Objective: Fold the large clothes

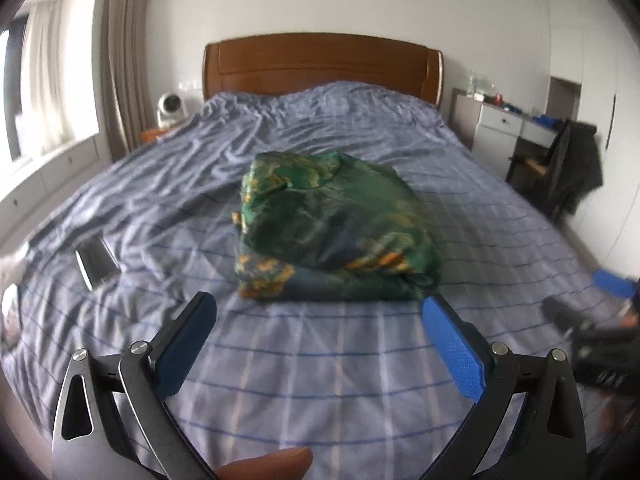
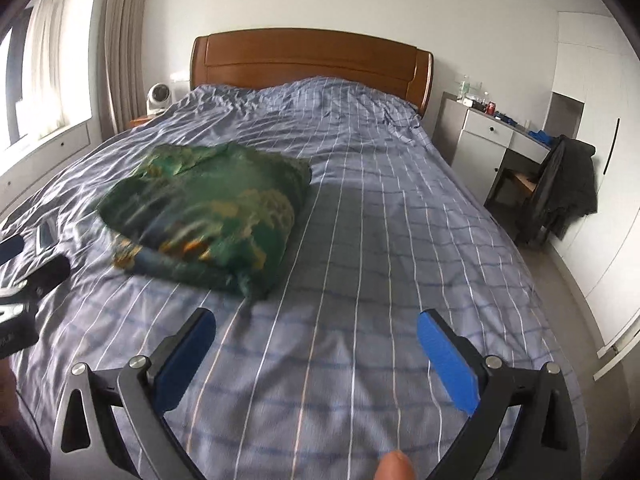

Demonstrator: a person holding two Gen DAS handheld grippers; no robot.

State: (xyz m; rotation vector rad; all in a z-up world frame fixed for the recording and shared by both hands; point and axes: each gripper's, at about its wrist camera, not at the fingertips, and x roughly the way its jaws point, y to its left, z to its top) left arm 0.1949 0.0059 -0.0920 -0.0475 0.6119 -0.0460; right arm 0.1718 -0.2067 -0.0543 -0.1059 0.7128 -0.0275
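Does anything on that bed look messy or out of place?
Mostly tidy. The green garment lies folded in a bundle, though its top layer is rumpled. A dark phone-like object lies loose on the wrinkled sheet beside it. Both grippers are open, holding nothing.

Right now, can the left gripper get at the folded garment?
Probably yes. The left gripper is open and faces the garment head-on, with only bare bedsheet between them. The right gripper sits off to the side, out of the path.
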